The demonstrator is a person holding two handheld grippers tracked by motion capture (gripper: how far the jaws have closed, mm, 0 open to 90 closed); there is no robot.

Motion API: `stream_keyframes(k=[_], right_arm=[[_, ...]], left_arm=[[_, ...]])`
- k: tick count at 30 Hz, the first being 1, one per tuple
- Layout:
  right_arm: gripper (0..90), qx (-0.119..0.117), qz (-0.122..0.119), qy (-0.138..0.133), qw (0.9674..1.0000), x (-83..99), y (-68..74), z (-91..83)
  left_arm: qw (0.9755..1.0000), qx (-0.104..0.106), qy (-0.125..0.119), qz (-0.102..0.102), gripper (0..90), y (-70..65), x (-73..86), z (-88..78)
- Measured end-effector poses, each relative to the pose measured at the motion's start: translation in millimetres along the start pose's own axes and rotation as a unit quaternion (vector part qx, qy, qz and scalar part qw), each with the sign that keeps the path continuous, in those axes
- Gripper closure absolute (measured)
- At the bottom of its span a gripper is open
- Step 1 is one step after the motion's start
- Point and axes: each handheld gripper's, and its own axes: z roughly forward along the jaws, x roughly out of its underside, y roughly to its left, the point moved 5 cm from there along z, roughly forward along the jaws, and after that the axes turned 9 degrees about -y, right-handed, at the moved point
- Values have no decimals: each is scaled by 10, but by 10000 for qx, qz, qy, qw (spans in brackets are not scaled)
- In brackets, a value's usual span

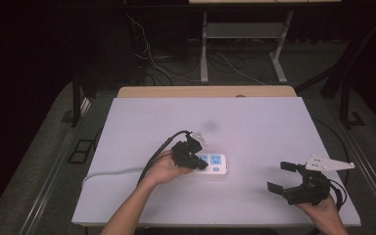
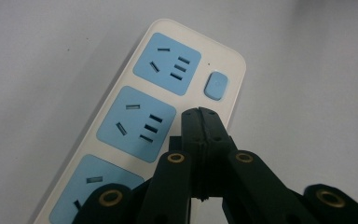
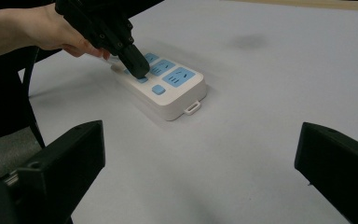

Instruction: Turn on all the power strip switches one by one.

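Note:
A white power strip (image 1: 216, 164) with blue sockets and a blue switch button (image 2: 215, 85) lies flat on the white table (image 1: 254, 122). My left gripper (image 1: 200, 164) is shut with nothing between its jaws. Its tips point down at the strip (image 2: 135, 116), beside the middle socket and just short of the button. In the right gripper view those left gripper tips (image 3: 138, 71) sit on or just above the strip's top (image 3: 179, 93); I cannot tell whether they touch. My right gripper (image 1: 280, 176) is open and empty near the table's front right.
The strip's grey cable (image 1: 110, 173) runs left off the table's edge. A wooden board edge (image 1: 205, 91) borders the far side. Behind the table, loose cables and a desk's metal legs (image 1: 204, 49) stand on the floor.

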Motion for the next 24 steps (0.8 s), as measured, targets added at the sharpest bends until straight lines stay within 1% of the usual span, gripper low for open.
stream_keyframes(k=[2, 4, 7, 10, 11, 13, 16, 22, 24], right_arm=[[17, 3, 1, -2, 10000, -1, -1, -1], [17, 6, 1, -16, 10000, -3, -2, -4], [17, 8, 2, -28, 10000, -3, -3, -13], [17, 20, 4, -28, 10000, -3, -10, -17], [17, 25, 3, -26, 10000, -3, -12, -17], [17, 28, 0, -37, 10000, -5, -15, -21], [17, 27, -3, -45, 10000, -7, -15, -24], [17, 23, -9, -43, 10000, -9, -10, -26], [17, 26, -11, -46, 10000, -8, -15, -26]], left_arm=[[10000, -3, 4, 42, 898, 1, 4, 4], [10000, 39, -80, -42, 899, 9, 21, 7], [9996, 175, -140, -176, 900, 25, 52, 2], [9997, 180, -133, -75, 900, 21, 50, 7], [9997, 190, -132, -80, 900, 29, 51, 8], [9996, 213, -144, -138, 900, 36, 57, 11], [9996, 206, -126, -151, 900, 35, 60, 21], [9990, 322, -144, -282, 900, 64, 62, 21], [9991, 311, -139, -271, 900, 61, 62, 20]])
